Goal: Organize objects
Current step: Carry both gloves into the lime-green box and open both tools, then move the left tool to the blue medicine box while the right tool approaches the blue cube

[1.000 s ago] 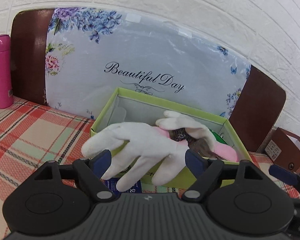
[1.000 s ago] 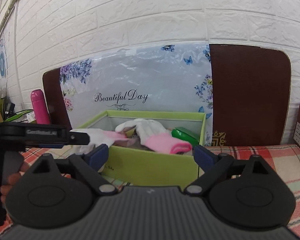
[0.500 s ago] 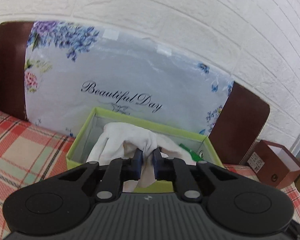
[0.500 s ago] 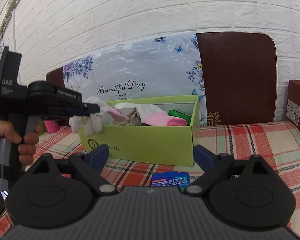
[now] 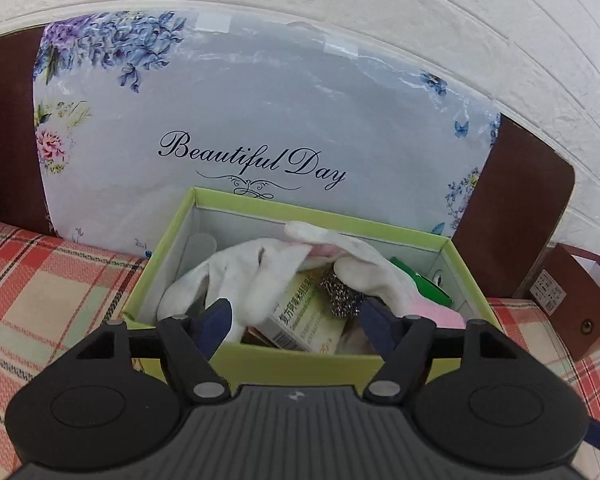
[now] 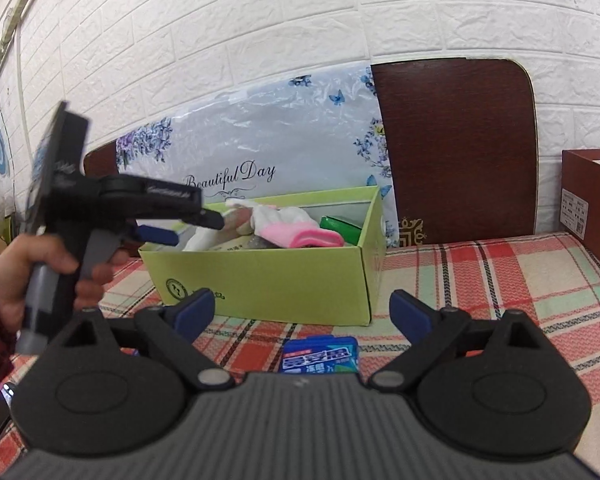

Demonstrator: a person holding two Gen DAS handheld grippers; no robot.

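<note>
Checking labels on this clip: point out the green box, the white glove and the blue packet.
green box (image 6: 284, 280), right wrist view, its front wall.
white glove (image 5: 244, 268), left wrist view, its palm area.
blue packet (image 6: 320, 358), right wrist view, its printed top face.

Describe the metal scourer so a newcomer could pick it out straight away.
Find the lime-green box in front of the floral "Beautiful Day" board. Inside, the scourer sits between the white gloves and a printed carton. It alone is a shiny, wiry grey ball.

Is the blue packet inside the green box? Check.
No, the blue packet lies on the tablecloth in front of the green box.
</note>
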